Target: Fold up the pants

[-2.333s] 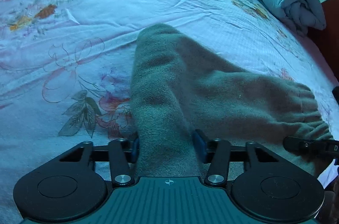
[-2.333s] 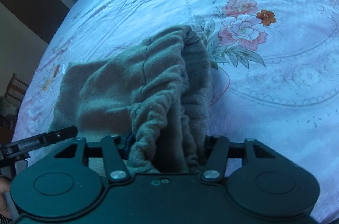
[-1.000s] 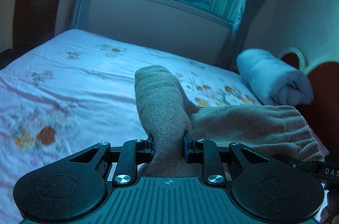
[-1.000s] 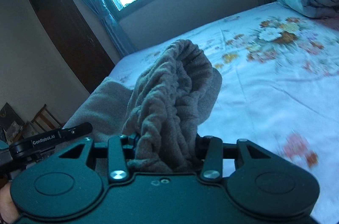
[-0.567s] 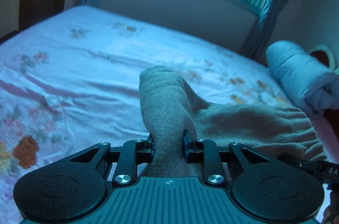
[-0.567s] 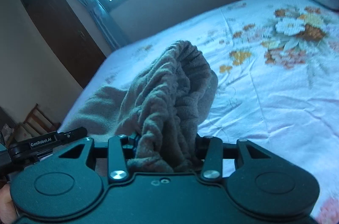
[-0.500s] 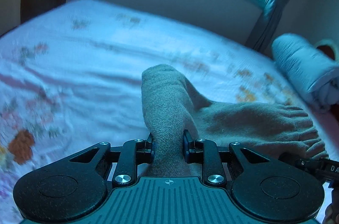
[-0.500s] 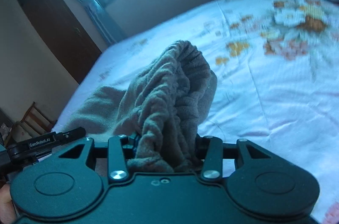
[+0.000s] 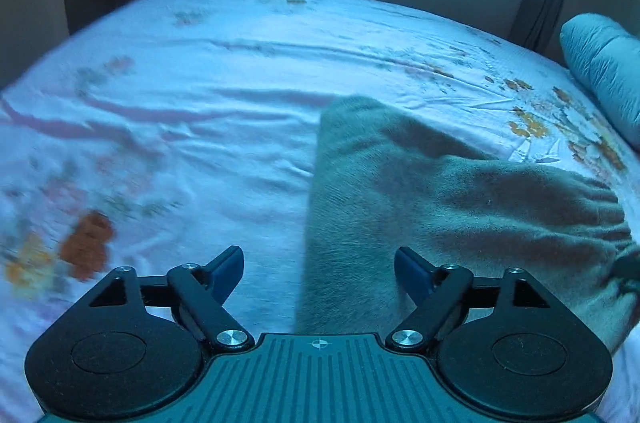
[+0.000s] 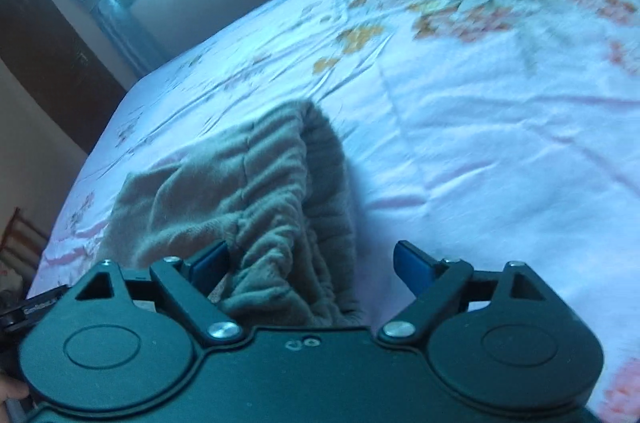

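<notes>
**Fuzzy pants lying folded on the bed**

The pants [image 9: 420, 207] are a grey-brown fleecy pair with a bunched elastic waistband [image 10: 280, 207] — lying folded on the floral bed sheet [image 9: 180, 127]. Left tool [image 9: 319, 269] has its fingers spread wide, the folded leg edge lying between them, nothing clamped. Right tool [image 10: 310, 263] is spread apart too — the gathered waistband sits between its fingers, against the left one.

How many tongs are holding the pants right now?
0. The left tongs are open around the leg end of the pants, on the bed. The right tongs are open at the waistband.
</notes>
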A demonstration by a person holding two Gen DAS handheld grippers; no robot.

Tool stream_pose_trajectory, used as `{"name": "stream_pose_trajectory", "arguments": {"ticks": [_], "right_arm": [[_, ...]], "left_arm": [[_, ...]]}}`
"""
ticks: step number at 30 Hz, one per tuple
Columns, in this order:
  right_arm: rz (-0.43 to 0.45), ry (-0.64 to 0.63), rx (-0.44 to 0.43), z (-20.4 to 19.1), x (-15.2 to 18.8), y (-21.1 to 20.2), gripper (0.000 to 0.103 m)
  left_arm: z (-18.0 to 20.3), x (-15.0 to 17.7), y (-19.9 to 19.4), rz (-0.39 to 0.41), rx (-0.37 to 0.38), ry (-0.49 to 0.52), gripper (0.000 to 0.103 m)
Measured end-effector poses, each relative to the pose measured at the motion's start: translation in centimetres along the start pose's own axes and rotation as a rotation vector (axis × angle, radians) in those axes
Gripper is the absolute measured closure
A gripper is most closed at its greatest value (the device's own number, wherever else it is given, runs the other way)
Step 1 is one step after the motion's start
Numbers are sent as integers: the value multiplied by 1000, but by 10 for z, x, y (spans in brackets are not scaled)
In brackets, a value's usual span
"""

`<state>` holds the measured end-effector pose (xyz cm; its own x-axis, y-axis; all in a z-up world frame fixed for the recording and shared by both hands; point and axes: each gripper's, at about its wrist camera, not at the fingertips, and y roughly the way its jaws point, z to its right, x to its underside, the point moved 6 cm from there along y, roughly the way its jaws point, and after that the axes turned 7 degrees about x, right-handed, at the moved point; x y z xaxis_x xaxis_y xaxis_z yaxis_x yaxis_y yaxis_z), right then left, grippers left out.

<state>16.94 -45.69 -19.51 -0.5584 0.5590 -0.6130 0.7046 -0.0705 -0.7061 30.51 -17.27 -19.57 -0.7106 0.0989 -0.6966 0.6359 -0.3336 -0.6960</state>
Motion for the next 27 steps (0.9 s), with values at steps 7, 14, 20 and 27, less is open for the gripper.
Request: {"name": "stream_pose_trajectory", "arguments": {"ticks": [7, 14, 20, 27], "right_arm": [[125, 1, 39, -10, 2, -83, 14], [203, -69, 53, -37, 30, -170, 9], [279, -150, 64, -62, 65, -240, 6], [359, -228, 112, -84, 89, -291, 6]], "left_arm": [[4, 2, -86, 53, -82, 83, 9], [23, 24, -196, 153, -76, 131, 0], [37, 55, -270, 179, -33, 139, 0], [39, 79, -316, 215, -40, 154, 0]]}}
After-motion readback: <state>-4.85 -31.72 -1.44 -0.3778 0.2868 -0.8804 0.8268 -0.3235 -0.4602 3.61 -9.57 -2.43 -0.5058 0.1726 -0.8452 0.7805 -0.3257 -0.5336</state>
